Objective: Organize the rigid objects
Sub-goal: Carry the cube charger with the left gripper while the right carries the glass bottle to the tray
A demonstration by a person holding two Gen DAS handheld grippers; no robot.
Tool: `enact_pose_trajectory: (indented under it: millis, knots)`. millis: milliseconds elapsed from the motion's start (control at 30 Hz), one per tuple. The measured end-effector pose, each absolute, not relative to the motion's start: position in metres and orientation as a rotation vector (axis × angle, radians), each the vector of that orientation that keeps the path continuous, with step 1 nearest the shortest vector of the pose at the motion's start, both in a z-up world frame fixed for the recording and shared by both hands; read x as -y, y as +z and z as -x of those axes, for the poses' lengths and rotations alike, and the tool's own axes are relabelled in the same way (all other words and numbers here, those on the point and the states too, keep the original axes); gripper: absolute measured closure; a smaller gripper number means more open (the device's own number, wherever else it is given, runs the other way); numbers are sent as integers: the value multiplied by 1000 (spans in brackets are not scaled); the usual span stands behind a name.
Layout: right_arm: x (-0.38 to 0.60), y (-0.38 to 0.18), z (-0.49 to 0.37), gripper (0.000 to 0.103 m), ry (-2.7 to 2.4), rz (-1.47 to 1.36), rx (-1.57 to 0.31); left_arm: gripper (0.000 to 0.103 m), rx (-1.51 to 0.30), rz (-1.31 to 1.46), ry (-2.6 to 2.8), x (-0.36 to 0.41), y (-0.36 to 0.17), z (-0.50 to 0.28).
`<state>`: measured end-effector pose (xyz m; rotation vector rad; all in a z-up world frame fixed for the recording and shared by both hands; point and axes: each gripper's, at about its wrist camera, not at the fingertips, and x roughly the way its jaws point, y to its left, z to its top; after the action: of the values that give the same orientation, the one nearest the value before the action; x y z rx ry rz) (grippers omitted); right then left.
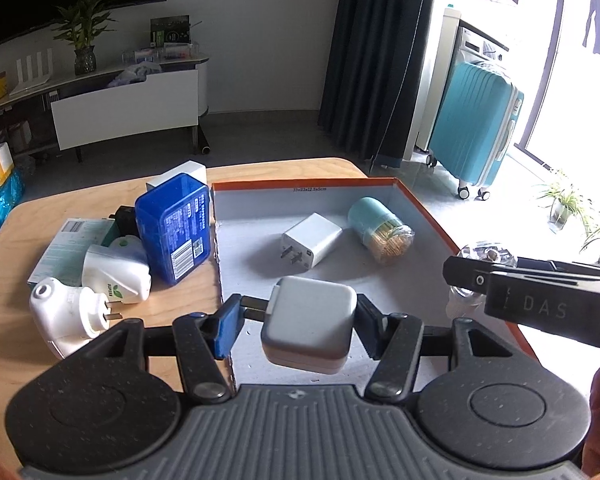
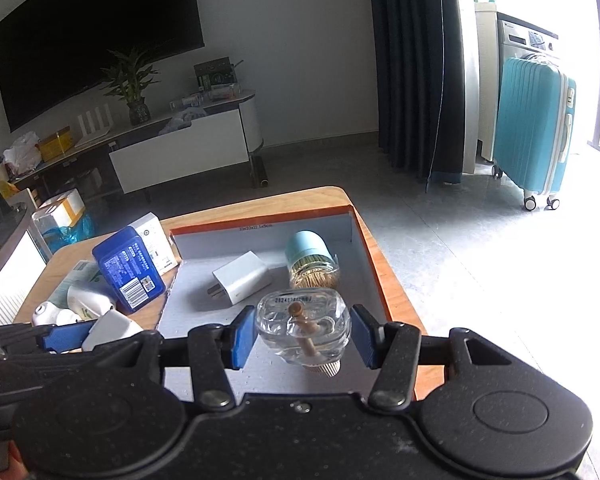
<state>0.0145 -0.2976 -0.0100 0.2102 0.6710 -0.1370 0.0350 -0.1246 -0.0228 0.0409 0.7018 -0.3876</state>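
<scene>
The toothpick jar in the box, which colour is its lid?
Teal lid on the toothpick jar; the left wrist view shows it best.

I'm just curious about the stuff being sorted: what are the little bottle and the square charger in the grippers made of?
The small bottle looks like clear glass: see-through, with bright glints; its stopper looks wooden, pale tan. The square charger looks like matte white plastic: smooth, rounded corners, no shine. Its prongs look like dark metal.

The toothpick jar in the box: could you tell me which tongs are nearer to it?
Right. The right tongs sit just in front of the toothpick jar; the left tongs are farther left.
</scene>
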Motion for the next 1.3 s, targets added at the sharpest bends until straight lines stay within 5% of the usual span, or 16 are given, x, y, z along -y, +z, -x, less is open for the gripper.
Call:
enact_pose_trajectory:
  millis: [1300]
  knots:
    - [297,-38,-80,41,-94,-162,-765,44,-759,-50,-421,143,-46,-63]
